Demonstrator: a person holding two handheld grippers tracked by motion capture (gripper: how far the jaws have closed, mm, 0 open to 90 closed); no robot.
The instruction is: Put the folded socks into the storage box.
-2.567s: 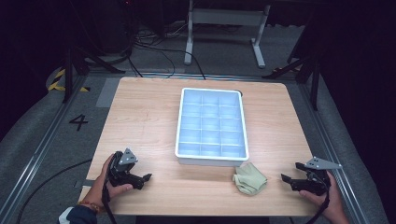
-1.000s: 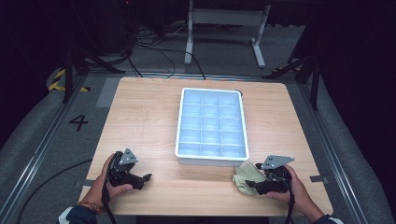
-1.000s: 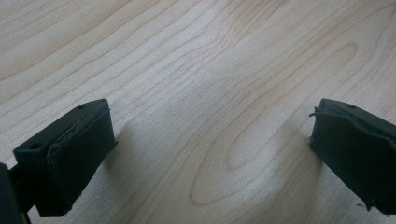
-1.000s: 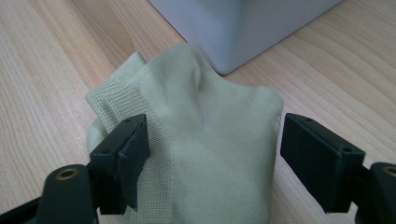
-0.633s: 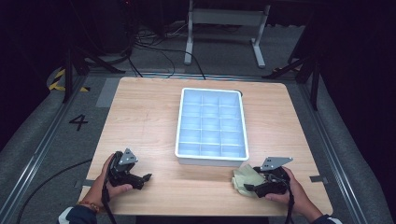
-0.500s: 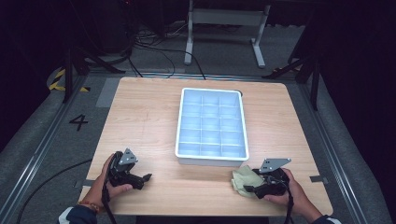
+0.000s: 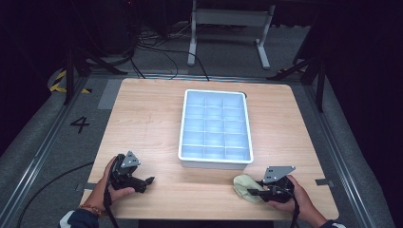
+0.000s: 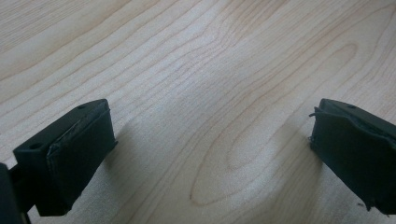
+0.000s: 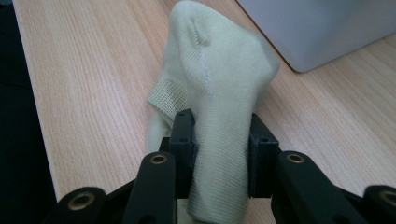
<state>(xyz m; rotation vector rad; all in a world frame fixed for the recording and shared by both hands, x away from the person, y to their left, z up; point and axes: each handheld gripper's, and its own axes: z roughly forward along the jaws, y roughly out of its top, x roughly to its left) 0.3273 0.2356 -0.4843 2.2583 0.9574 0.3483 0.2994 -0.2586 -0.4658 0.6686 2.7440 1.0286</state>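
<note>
High view: a wooden table (image 7: pixel 142 118) stands on grey floor (image 7: pixel 38 137) in a dark room, a white tray (image 7: pixel 215 161) at its middle. At its near left, the left gripper (image 7: pixel 148 180) rests with jaws spread wide over bare wood. At its near right, the right gripper (image 7: pixel 252 192) pinches a pale sock (image 7: pixel 243 186) lying just before the tray.

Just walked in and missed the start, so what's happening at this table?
A person holds a gripper in each hand. The right gripper is shut on a pale green sock at the table's near edge, beside the compartment tray, whose compartments look empty. The left gripper rests open over bare wood.
</note>
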